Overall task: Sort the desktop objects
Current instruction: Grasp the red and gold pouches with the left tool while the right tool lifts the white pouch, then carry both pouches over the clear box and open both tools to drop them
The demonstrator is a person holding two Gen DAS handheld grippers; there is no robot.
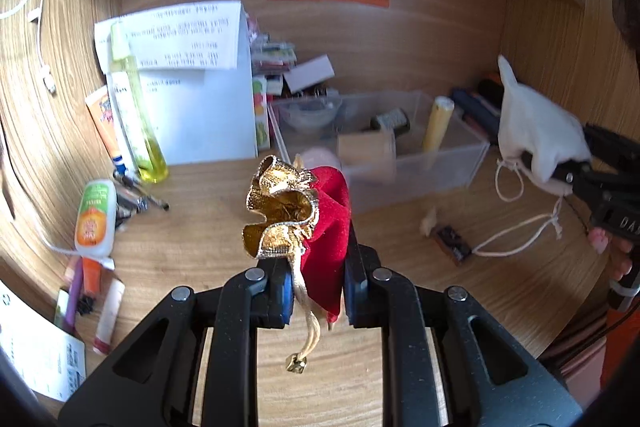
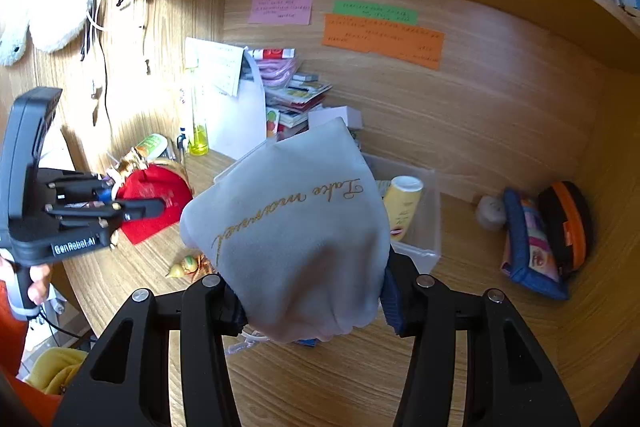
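1. The left gripper [image 1: 318,291] is clamped on a red velvet drawstring pouch with a ruffled gold-lined mouth [image 1: 326,219]. The cloth is pinched between the two blue-padded fingers [image 1: 285,293], with the gold ruffle standing above and ahead of the fingertips and a gold cord end hanging down below them.
2. In the right wrist view the same left gripper [image 2: 132,205] appears at the left edge, with the red pouch [image 2: 154,199] bulging out past its fingers over the wooden desk top [image 2: 320,367].
3. The right gripper [image 2: 314,301] is closed on a pale grey-white cloth drawstring bag with gold cursive lettering [image 2: 292,227]. The bag's lower part sits squeezed between the fingers, and the rest balloons up and forward, hiding much of the view ahead.
4. From the left wrist camera that white bag [image 1: 536,131] shows at the right, held in the right gripper [image 1: 560,171], its white cords trailing down toward the desk [image 1: 200,247].
5. A clear plastic rectangular bin [image 1: 420,163] stands on the desk between and beyond the two bags, holding a pale yellow tube [image 1: 438,123] and blurred rolls.
6. A yellow-green liquid bottle [image 1: 138,107] leans near a white sheet of paper [image 1: 208,99] to the left.
7. A blue-edged zip pouch [image 2: 528,247] and an orange-trimmed black case [image 2: 568,223] rest against the right wall.
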